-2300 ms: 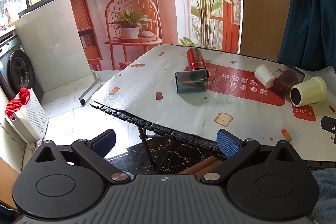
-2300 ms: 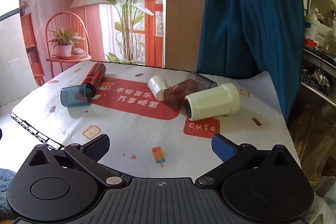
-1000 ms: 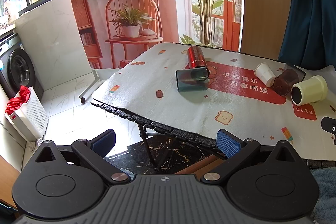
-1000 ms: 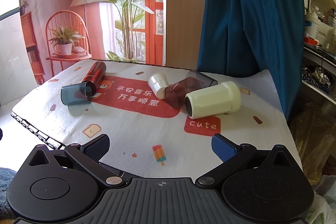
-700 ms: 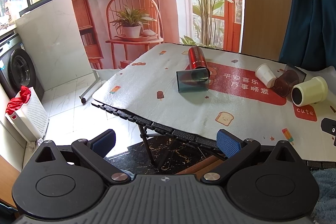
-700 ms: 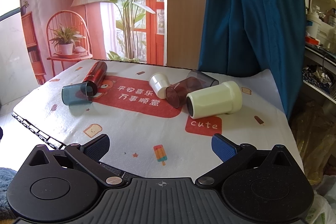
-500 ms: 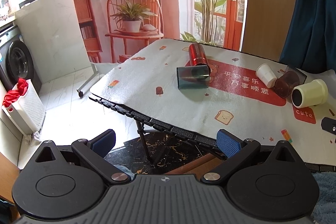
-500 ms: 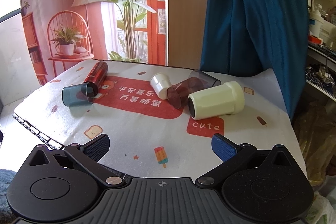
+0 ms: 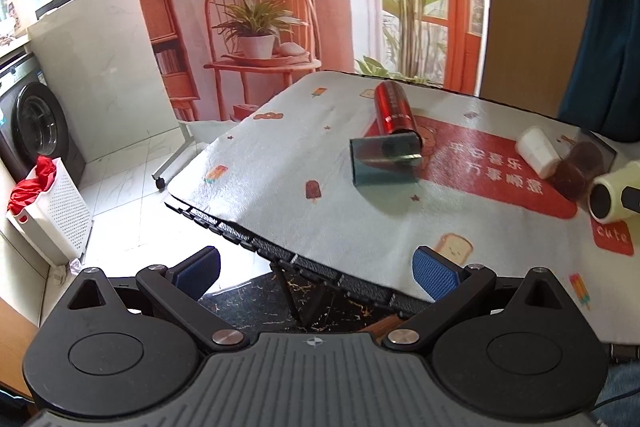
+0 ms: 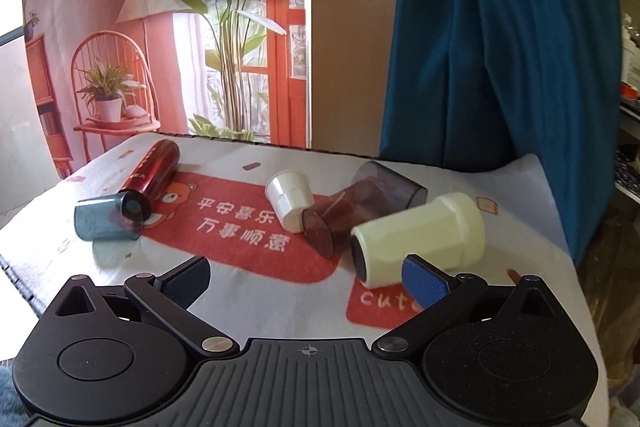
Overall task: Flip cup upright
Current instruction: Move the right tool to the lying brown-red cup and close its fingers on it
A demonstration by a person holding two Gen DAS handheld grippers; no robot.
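Note:
Several cups lie on their sides on the cloth-covered table (image 10: 248, 267). A cream cup (image 10: 420, 239) lies at the right, mouth toward me, next to a brown translucent cup (image 10: 340, 215), a small white cup (image 10: 290, 199) and a grey translucent cup (image 10: 390, 183). A teal cup (image 10: 106, 219) and a red tumbler (image 10: 154, 173) lie at the left. My right gripper (image 10: 306, 277) is open and empty, its right pad close in front of the cream cup. My left gripper (image 9: 316, 267) is open and empty, over the table's near edge. The teal cup (image 9: 384, 163) and the red tumbler (image 9: 394, 111) also show in the left wrist view.
A blue curtain (image 10: 500, 39) hangs behind the table's right end. A printed backdrop (image 9: 280, 7) stands behind the table. A washing machine (image 9: 36, 127) and a white laundry basket (image 9: 52, 211) stand on the floor at the left. The table's left edge (image 9: 224, 227) drops to tiled floor.
Both grippers have moved forward toward the table. The right gripper has come close to the cream cup. The cups have not moved and both grippers stay open.

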